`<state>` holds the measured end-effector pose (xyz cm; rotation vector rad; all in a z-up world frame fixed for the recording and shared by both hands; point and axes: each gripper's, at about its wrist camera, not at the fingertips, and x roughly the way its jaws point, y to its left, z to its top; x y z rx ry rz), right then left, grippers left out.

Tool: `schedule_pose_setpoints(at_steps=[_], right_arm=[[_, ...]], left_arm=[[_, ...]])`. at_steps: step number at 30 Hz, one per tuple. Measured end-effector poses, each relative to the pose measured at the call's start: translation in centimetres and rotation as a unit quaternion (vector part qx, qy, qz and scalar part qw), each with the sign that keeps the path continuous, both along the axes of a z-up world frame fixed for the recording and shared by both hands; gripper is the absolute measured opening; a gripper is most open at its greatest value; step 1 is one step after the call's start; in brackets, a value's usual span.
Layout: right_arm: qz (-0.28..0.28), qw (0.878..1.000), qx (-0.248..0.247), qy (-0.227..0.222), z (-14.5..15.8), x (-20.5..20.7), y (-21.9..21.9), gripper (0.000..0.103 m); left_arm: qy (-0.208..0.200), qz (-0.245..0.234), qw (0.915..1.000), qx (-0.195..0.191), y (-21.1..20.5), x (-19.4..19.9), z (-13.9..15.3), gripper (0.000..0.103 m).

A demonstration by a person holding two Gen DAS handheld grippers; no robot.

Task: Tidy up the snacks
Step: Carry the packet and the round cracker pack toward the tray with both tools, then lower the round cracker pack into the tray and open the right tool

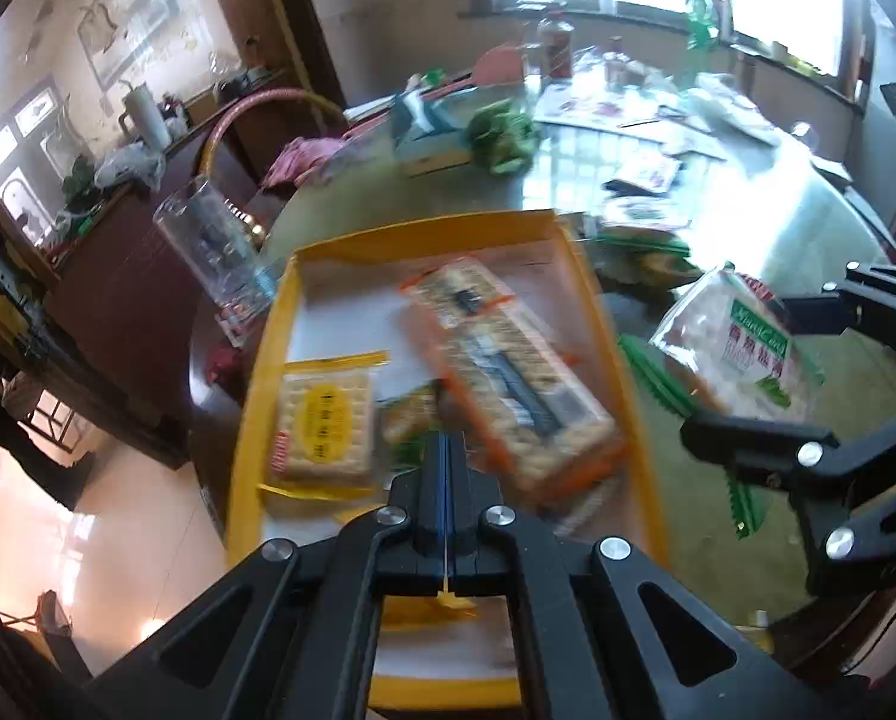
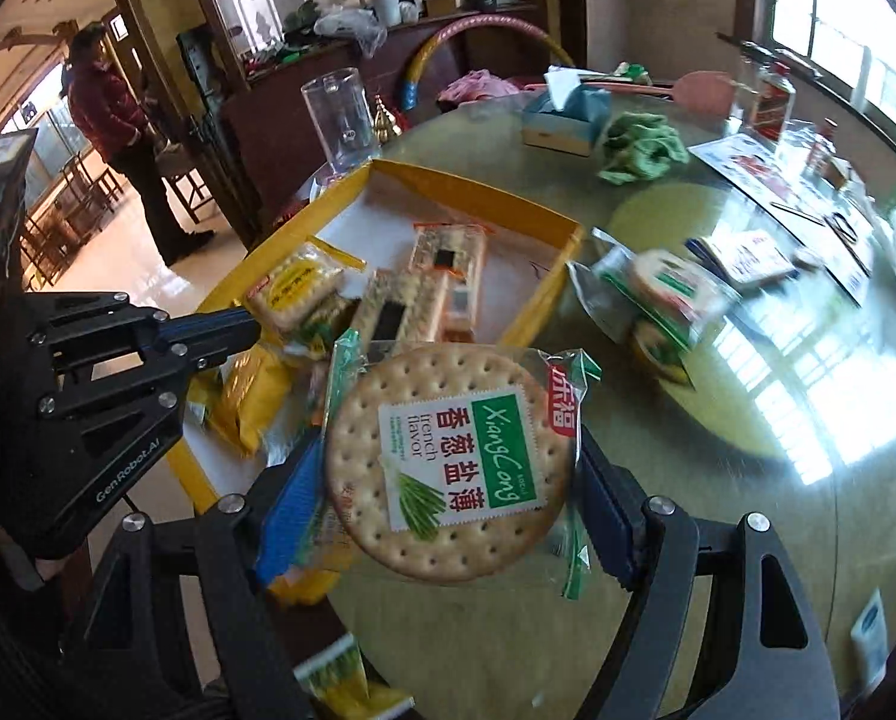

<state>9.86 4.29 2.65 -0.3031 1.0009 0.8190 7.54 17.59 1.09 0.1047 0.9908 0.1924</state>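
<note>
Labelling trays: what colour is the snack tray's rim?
Yellow rim, white floor; clearest in the left wrist view.

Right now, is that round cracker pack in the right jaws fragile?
Probably. The round cracker pack looks thin and stiff, so hard squeezing could crack it. Its glossy wrapper may slip. It seems light, held by its edges in the right gripper.

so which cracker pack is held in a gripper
The round green-label pack, clamped between the right gripper fingers over the table. The other packs lie in the yellow tray or on the table.

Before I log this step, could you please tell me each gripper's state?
Left gripper: closed, holding nothing visible.
Right gripper: gripping the round cracker packet.
</note>
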Motion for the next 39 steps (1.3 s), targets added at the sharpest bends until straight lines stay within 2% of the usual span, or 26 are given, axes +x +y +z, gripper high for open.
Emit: schedule_pose_setpoints(at_steps=[2,5,8,11,13,14,15,17,21,24,29,32,35,37,38,39], right_arm=[[0.004,1.000,-0.002,0.005,-0.4,0.8,1.2,0.078],[0.008,1.000,-0.010,0.005,-1.2,1.8,3.1,0.078],[0.010,1.000,-0.015,0.005,-1.7,2.4,4.2,0.078],[0.003,1.000,-0.009,-0.006,-1.6,2.6,3.6,0.078],[-0.008,1.000,-0.006,-0.012,-1.4,2.8,2.3,0.078],[-0.015,1.000,-0.006,-0.011,-1.4,3.0,1.6,0.078],[-0.023,1.000,-0.003,-0.009,-1.3,3.0,0.7,0.078],[-0.036,0.999,0.005,-0.008,-1.0,2.9,-1.0,0.078],[-0.068,0.997,0.024,-0.003,-0.4,2.4,-5.0,0.078],[-0.082,0.996,0.038,0.004,-0.4,1.5,-7.2,0.078],[-0.080,0.995,0.055,0.012,-0.6,-0.1,-8.6,0.078],[-0.075,0.995,0.063,0.015,-0.8,-1.0,-9.1,0.078],[-0.076,0.995,0.068,0.018,-1.3,-1.4,-9.5,0.078],[-0.078,0.994,0.071,0.022,-1.5,-1.6,-9.8,0.079],[-0.079,0.994,0.072,0.024,-1.6,-1.7,-10.0,0.078],[-0.080,0.994,0.073,0.025,-1.7,-1.8,-10.2,0.078]], left_arm=[[0.004,0.005,0.9999,0.012,1.3,0.6,-0.5,0.000],[0.009,0.017,0.9998,0.010,2.9,1.3,-1.2,0.000],[0.000,0.018,0.9996,-0.022,3.6,0.9,-1.2,0.000],[-0.022,-0.013,0.9979,-0.060,2.5,-0.6,-0.9,0.001],[-0.008,-0.045,0.9961,-0.075,0.7,-1.4,-1.3,0.024],[-0.003,-0.056,0.9952,-0.080,-0.1,-1.7,-1.5,0.047],[-0.002,-0.073,0.9939,-0.083,-1.2,-2.2,-1.7,0.056],[-0.002,-0.101,0.9915,-0.082,-3.4,-3.3,-1.8,0.056],[0.015,-0.164,0.9794,-0.117,-7.0,-6.1,-1.9,0.059],[0.046,-0.198,0.9699,-0.134,-9.8,-8.4,-2.8,0.062],[0.086,-0.171,0.9702,-0.149,-11.2,-8.9,-4.5,0.062],[0.096,-0.151,0.9656,-0.188,-11.1,-8.8,-5.1,0.062],[0.100,-0.128,0.9663,-0.200,-11.1,-8.3,-6.2,0.062],[0.104,-0.109,0.9635,-0.222,-10.7,-7.8,-6.9,0.060],[0.104,-0.098,0.9626,-0.230,-10.5,-7.6,-7.1,0.055],[0.099,-0.087,0.9624,-0.237,-10.3,-7.6,-7.3,0.040]])
